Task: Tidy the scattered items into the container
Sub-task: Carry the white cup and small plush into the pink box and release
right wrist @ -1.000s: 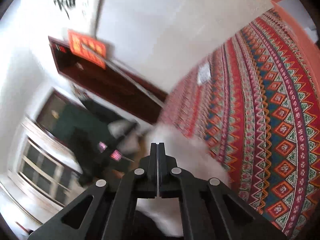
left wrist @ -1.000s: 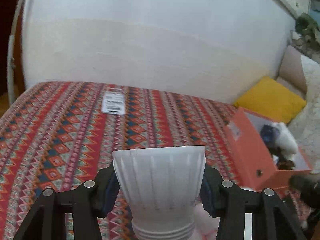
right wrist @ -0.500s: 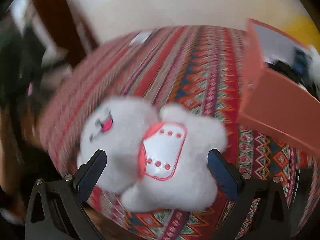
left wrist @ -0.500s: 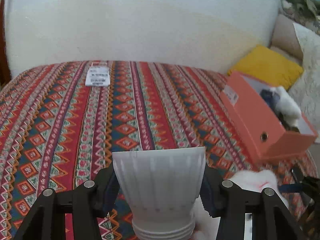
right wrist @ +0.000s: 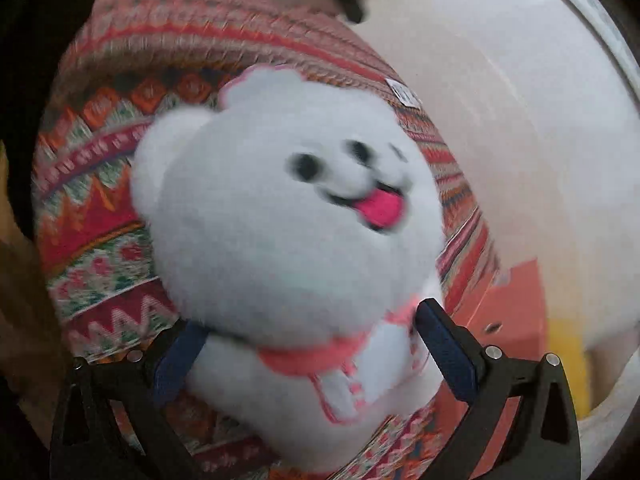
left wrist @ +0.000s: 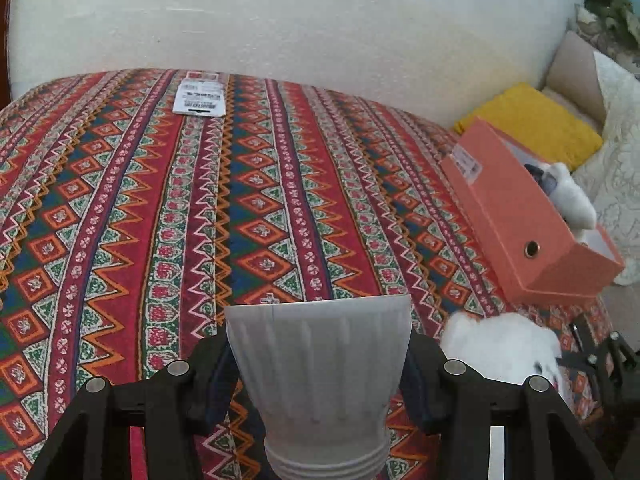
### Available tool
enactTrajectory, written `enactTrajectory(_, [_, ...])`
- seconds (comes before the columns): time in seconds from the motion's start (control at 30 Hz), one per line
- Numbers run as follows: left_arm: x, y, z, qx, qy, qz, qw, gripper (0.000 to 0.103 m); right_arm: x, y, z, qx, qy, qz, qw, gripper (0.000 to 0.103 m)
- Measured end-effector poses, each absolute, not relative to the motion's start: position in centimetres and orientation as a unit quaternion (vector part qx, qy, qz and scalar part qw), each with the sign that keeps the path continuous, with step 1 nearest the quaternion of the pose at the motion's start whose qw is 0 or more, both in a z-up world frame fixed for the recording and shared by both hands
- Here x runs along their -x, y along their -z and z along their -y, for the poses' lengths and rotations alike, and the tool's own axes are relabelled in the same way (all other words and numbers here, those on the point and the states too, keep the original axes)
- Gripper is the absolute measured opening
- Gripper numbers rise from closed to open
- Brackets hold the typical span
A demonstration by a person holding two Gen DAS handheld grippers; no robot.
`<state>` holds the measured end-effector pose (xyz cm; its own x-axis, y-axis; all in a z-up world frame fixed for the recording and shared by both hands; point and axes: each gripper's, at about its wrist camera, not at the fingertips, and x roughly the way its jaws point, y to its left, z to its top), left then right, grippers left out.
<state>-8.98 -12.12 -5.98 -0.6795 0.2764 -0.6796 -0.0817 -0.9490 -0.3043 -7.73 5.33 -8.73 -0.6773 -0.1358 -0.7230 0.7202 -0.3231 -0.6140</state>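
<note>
Patterned bedspread (left wrist: 280, 184), left hand-held gripper (left wrist: 320, 384) clamping white cup (left wrist: 320, 368), right hand-held gripper (right wrist: 312, 356) gripping blurred plush toy (right wrist: 280, 220)

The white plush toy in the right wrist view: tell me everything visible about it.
The white plush toy is a fluffy, round-headed animal with rounded ears, black eyes, a smiling mouth and a pink tongue. It wears a pink collar and a white bib edged in pink. It is motion-blurred. Its body sits between the two blue-padded fingers of the right tongs, face toward the camera, head tilted. Behind it is the patterned cloth. The left wrist view shows only its white fur, near the orange box.
</note>
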Motion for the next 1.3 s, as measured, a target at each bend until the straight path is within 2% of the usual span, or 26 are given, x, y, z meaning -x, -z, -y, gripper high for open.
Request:
enactTrajectory(0.03, [9.1,6.0,12.2,0.389,-0.907,0.127,0.100,0.058,8.1,9.1,-4.8,-0.284,0.756,-0.521,0.277,0.103])
enactTrajectory(0.13, [9.3,6.3,12.6,0.395,-0.903,0.136,0.103,0.058,11.6,9.0,-4.5,-0.315,0.771,-0.474,0.285,0.103])
enactTrajectory(0.23, [9.7,6.7,13.0,0.401,-0.899,0.143,0.103,0.058,15.7,8.4,-5.2,-0.366,0.799,-0.371,0.300,0.103])
enactTrajectory(0.33, [9.8,6.9,13.3,0.400,-0.899,0.145,0.100,0.058,17.4,8.6,-5.4,-0.385,0.810,-0.343,0.279,0.103])
enactTrajectory(0.4, [9.7,7.0,13.6,0.400,-0.900,0.147,0.097,0.058,18.2,7.8,-5.6,-0.402,0.824,-0.310,0.251,0.099])
enactTrajectory(0.43, [9.7,7.0,13.7,0.399,-0.900,0.149,0.096,0.058,18.3,7.4,-5.9,-0.407,0.831,-0.293,0.241,0.094])
enactTrajectory(0.47, [9.6,6.9,13.8,0.397,-0.900,0.151,0.096,0.058,18.2,6.6,-6.4,-0.411,0.839,-0.272,0.232,0.091])
enactTrajectory(0.6, [8.8,5.8,13.9,0.378,-0.909,0.146,0.097,0.058,17.3,2.7,-9.1,-0.406,0.862,-0.166,0.255,0.090])
enactTrajectory(0.77, [7.8,3.0,11.9,0.356,-0.917,0.130,0.122,0.058,13.5,-3.8,-11.7,-0.327,0.898,-0.107,0.274,0.090])
enactTrajectory(0.93, [8.7,-2.8,5.8,0.322,-0.927,0.087,0.174,0.058,12.9,-11.5,-19.7,-0.241,0.948,-0.027,0.207,0.091])
enactTrajectory(1.13, [15.6,-11.1,-6.7,0.277,-0.932,0.037,0.230,0.058,14.2,-19.3,-32.2,-0.156,0.984,0.055,0.066,0.093])
enactTrajectory(1.2, [18.3,-12.3,-10.8,0.277,-0.928,0.026,0.246,0.058,14.6,-21.9,-36.4,-0.126,0.988,0.082,0.019,0.093])
enactTrajectory(1.23, [19.6,-12.6,-12.8,0.281,-0.925,0.020,0.254,0.059,14.9,-22.8,-38.1,-0.117,0.989,0.092,-0.001,0.094])
enactTrajectory(1.3, [22.9,-12.2,-17.2,0.297,-0.919,-0.001,0.260,0.067,16.9,-21.5,-38.2,-0.146,0.985,0.088,-0.003,0.095])
